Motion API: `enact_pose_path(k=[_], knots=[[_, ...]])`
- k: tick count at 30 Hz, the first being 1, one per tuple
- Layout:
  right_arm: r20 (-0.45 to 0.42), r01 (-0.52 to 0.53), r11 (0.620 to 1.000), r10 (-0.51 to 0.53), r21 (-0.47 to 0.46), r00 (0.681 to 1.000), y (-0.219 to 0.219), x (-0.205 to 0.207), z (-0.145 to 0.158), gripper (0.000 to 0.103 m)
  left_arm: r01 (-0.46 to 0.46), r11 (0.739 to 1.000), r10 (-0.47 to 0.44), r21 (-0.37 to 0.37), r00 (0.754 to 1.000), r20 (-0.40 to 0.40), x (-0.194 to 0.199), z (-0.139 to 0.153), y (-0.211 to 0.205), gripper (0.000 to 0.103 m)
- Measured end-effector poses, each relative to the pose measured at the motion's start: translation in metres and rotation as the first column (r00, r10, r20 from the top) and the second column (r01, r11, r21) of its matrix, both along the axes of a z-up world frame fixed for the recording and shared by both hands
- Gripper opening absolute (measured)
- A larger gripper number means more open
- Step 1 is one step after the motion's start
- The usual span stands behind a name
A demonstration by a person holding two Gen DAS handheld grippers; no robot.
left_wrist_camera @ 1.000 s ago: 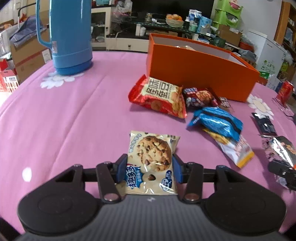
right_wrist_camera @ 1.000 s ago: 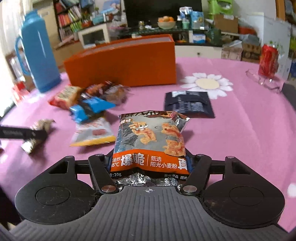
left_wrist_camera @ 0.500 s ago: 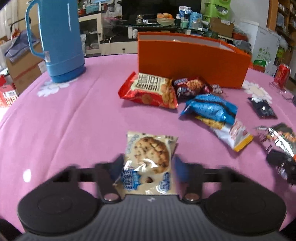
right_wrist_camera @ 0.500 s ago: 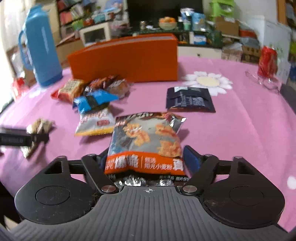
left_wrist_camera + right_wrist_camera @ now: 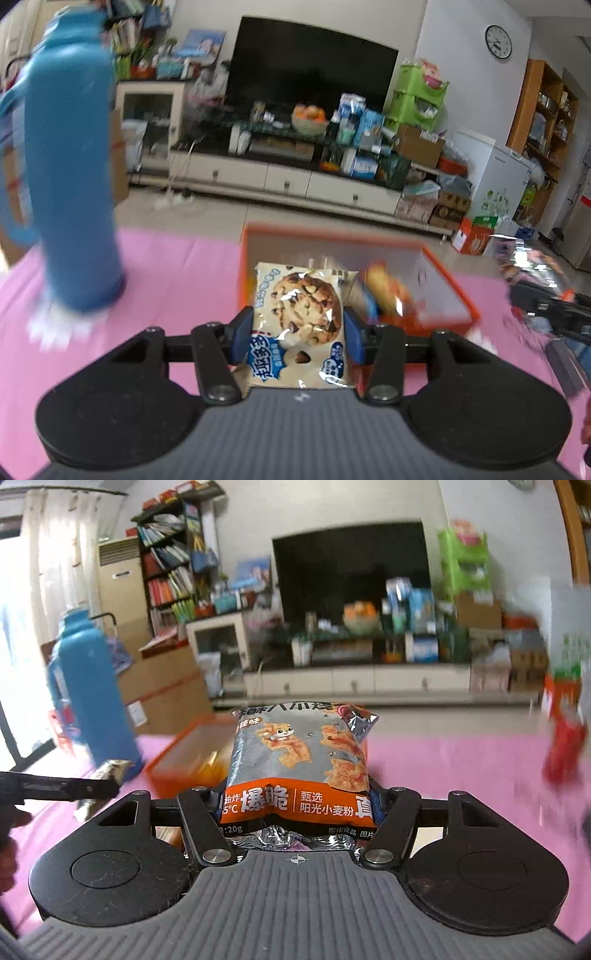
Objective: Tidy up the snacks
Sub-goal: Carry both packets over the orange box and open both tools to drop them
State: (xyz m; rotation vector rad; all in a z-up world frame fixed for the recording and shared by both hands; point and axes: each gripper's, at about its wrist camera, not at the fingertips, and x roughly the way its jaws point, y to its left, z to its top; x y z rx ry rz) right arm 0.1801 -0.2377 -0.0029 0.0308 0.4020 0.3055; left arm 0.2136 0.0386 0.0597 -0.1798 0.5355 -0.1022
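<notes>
My left gripper (image 5: pixel 299 338) is shut on a cream cookie packet (image 5: pixel 301 325), held up in the air in front of the open orange box (image 5: pixel 448 286). Blurred snack packets (image 5: pixel 384 291) lie inside that box. My right gripper (image 5: pixel 297 805) is shut on a grey and orange crisp bag (image 5: pixel 299 771), also lifted, with the orange box (image 5: pixel 184 760) just behind and to its left. The left gripper (image 5: pixel 99 788) with its packet shows at the left edge of the right wrist view. The right gripper with its bag (image 5: pixel 532 280) appears blurred at the right of the left wrist view.
A tall blue thermos (image 5: pixel 70 177) stands on the pink tablecloth (image 5: pixel 177 273) left of the box. A red can (image 5: pixel 563 746) shows blurred at the far right. Beyond the table are a TV cabinet (image 5: pixel 280 177) and cardboard boxes.
Both grippers have risen off the table with their packets and moved toward the orange box. The views now look over the box's rim; the loose snacks on the cloth have dropped out of sight.
</notes>
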Motion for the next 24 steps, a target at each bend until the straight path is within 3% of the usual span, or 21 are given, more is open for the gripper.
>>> enact_pose_path(k=[3, 7, 8, 11, 13, 15, 19, 24], knots=[[0.003, -0.008, 0.999, 0.008, -0.041, 1.0, 0.013, 0.067, 0.008, 0.054, 0.031, 1.0, -0.031, 0.007, 0.999, 0.009, 0.05, 0.003, -0.014, 0.048], [-0.058, -0.013, 0.996, 0.008, -0.086, 0.998, 0.034, 0.137, -0.01, 0.055, 0.029, 0.998, -0.028, 0.048, 0.999, -0.019, 0.097, -0.016, -0.029, 0.054], [-0.086, -0.015, 0.995, 0.006, -0.1, 0.996, 0.039, 0.152, -0.018, 0.056, 0.023, 0.999, -0.021, 0.049, 0.999, -0.036, 0.104, -0.021, -0.029, 0.065], [-0.145, 0.002, 0.993, -0.019, -0.12, 0.989, 0.043, 0.174, -0.04, 0.058, 0.025, 0.998, -0.024, 0.053, 0.999, -0.037, 0.099, -0.024, -0.024, 0.067], [-0.116, 0.028, 0.996, -0.038, -0.087, 0.992, 0.036, 0.161, -0.04, 0.064, 0.013, 0.997, -0.012, 0.08, 1.0, -0.014, 0.081, -0.023, -0.019, 0.069], [-0.091, 0.037, 0.998, -0.041, -0.044, 0.995, 0.025, 0.141, -0.038, 0.081, 0.006, 0.997, -0.005, 0.076, 1.0, -0.009, 0.062, -0.024, -0.011, 0.074], [-0.082, 0.05, 0.999, -0.049, 0.005, 0.995, 0.005, 0.085, -0.039, 0.085, -0.005, 0.999, 0.006, 0.052, 1.0, -0.024, 0.014, -0.028, -0.008, 0.086], [-0.121, 0.063, 0.994, -0.052, 0.088, 0.991, -0.021, 0.009, -0.061, 0.092, 0.0, 0.998, 0.004, 0.058, 0.998, -0.063, -0.049, -0.048, -0.02, 0.086]])
